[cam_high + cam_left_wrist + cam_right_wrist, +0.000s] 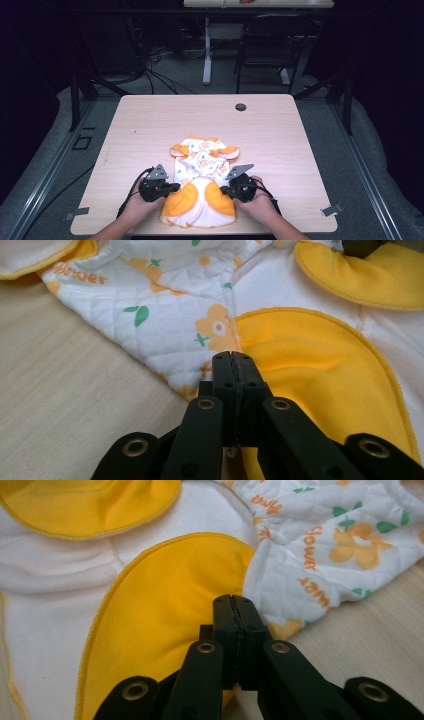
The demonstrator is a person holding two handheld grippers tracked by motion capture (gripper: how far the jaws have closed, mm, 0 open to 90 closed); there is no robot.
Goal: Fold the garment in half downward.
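Tools clamped at a garment's two sides

Left tool (pixel 172 188) is sitting with jaws pressed together, its tip lying at the edge of a baby garment (pixel 200 185); whether cloth is pinched I cannot tell. Right tool (pixel 224 190) is mirroring it, jaws together, on the opposite side. One garment, two yellow panels, is lying at the near middle of the table (pixel 150 120), close to the front edge, with bare wood spreading behind and beside it.

Garment (pixel 165 335) edges cut off in both gripper views
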